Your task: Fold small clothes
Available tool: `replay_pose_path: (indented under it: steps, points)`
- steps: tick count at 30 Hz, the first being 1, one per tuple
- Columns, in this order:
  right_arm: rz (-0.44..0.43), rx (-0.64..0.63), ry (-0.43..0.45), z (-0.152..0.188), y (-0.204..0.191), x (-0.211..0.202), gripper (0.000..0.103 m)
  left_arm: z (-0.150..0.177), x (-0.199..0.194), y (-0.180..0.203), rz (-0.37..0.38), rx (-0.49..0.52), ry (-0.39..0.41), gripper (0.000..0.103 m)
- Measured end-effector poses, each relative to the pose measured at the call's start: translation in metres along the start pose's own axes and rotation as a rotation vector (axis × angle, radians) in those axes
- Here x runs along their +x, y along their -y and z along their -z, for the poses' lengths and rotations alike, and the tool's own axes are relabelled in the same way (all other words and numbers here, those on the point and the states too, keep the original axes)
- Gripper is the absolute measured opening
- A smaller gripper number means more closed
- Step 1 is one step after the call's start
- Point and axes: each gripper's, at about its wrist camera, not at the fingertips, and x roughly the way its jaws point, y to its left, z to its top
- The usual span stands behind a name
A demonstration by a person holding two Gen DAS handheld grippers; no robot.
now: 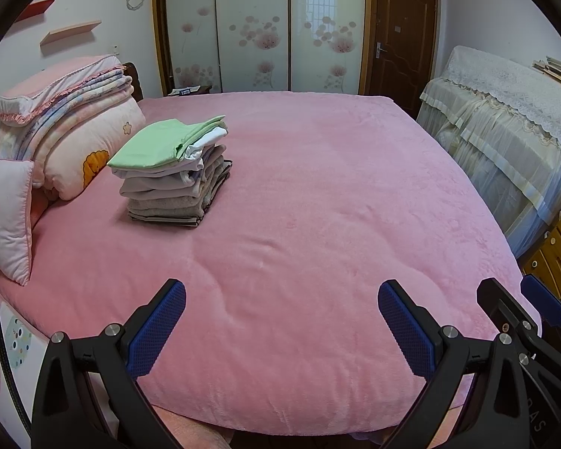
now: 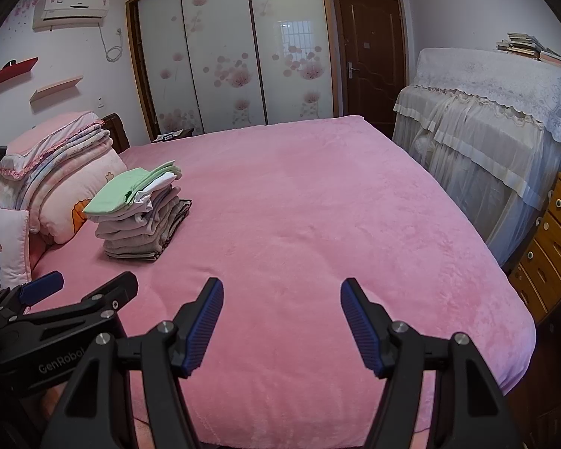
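A stack of folded small clothes (image 1: 175, 172) (image 2: 140, 217), grey and white with a light green piece on top, rests on the pink bed (image 1: 318, 224) (image 2: 299, 224) toward its far left. My left gripper (image 1: 280, 292) hovers over the bed's near edge, open, nothing between its blue pads. My right gripper (image 2: 280, 288) is beside it on the right, also open and empty. Each gripper shows at the edge of the other's view: the right gripper (image 1: 512, 299), the left gripper (image 2: 93, 284). Both stand well short of the stack.
Folded quilts and pillows (image 1: 63, 123) pile up at the bed's left end, with a small pink cushion (image 1: 7, 217) in front. A lace-covered piece of furniture (image 1: 505, 119) and a wooden drawer chest (image 2: 549, 247) stand to the right. A wardrobe (image 2: 224, 56) and door (image 2: 370, 56) are behind.
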Motion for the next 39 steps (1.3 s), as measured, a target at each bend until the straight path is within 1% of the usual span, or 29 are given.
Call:
replay_pose_path:
  steps: [9, 19, 27, 39]
  points:
    - [0.003, 0.001, 0.003, -0.0001, -0.0007, -0.0008, 0.066, 0.0012, 0.0004, 0.0, 0.009, -0.011, -0.015, 0.102]
    - [0.006, 0.002, 0.0, 0.0002, -0.0004, -0.0012, 0.066, 0.0037, -0.0002, 0.0003, -0.004, -0.005, -0.02, 0.101]
    - [0.016, 0.001, -0.002, 0.0015, -0.0021, -0.001, 0.066, 0.0056, -0.0019, 0.0006, 0.001, -0.003, -0.018, 0.097]
    - [0.025, -0.001, -0.002, 0.0061, -0.0067, 0.0001, 0.066, 0.0061, -0.0005, -0.0014, 0.002, -0.009, -0.029, 0.097]
